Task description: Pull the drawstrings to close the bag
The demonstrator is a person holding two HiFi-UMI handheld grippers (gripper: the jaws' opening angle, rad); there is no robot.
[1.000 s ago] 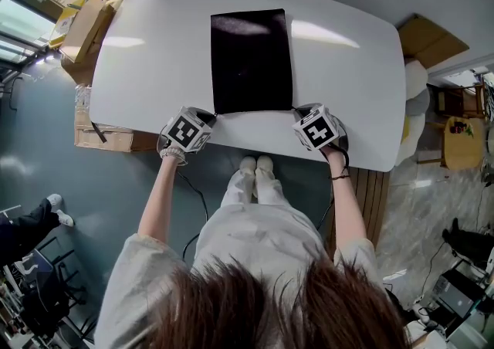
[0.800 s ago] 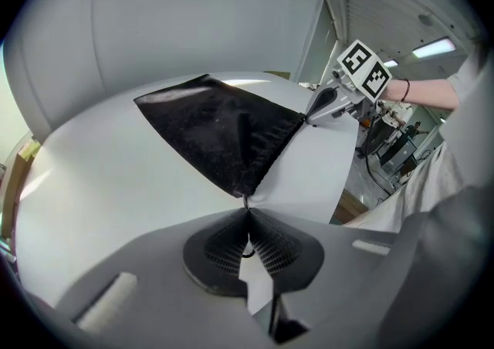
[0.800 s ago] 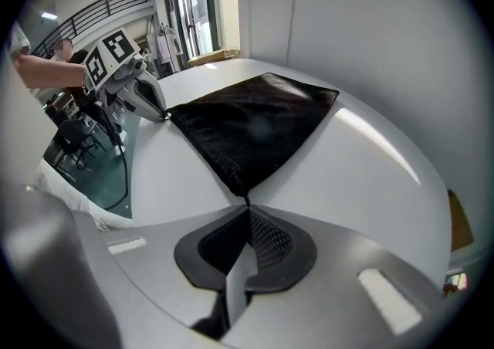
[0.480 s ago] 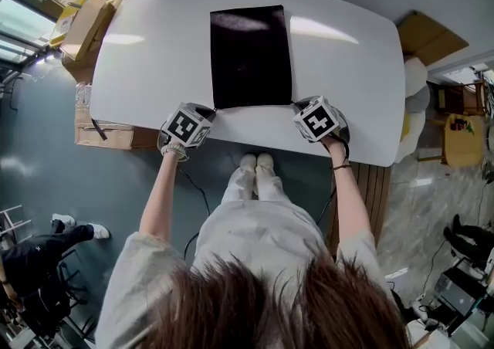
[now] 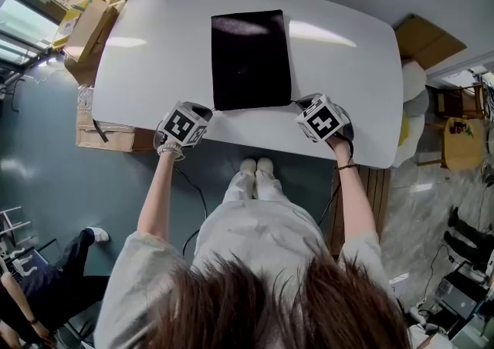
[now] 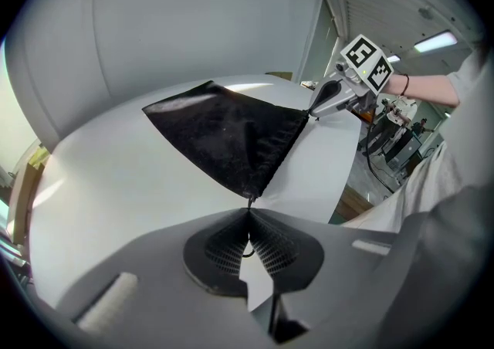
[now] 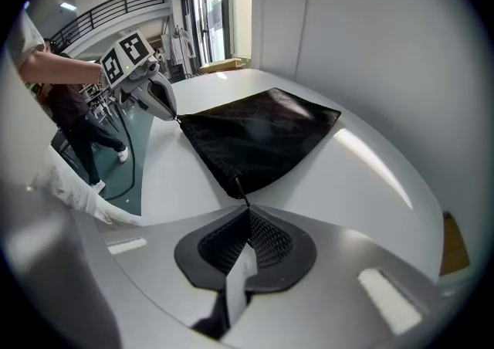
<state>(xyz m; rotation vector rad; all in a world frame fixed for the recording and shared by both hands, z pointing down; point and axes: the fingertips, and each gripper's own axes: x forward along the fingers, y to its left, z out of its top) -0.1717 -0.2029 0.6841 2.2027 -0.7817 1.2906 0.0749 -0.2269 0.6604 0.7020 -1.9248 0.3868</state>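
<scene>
Lying at the front edge of the bench [image 5: 347, 69], the black bag [image 5: 251, 58] has one drawstring [image 6: 248, 199] clamped in the left tool [image 5: 210, 113], another in the right tool [image 5: 297, 106].

- White table [image 5: 347, 69]: rounded corners, glossy top showing light reflections.
- Cardboard boxes [image 5: 85, 27]: stacked on the floor at the table's far-left corner.
- Flat carton [image 5: 108, 137]: beside the near-left edge.
- Brown carton [image 5: 432, 40]: beyond the far-right corner.
- Black cable [image 5: 199, 202]: on the grey floor below the near edge.
- Bystander [image 5: 68, 262]: lower left, dark trousers, white shoe [image 5: 97, 233].
</scene>
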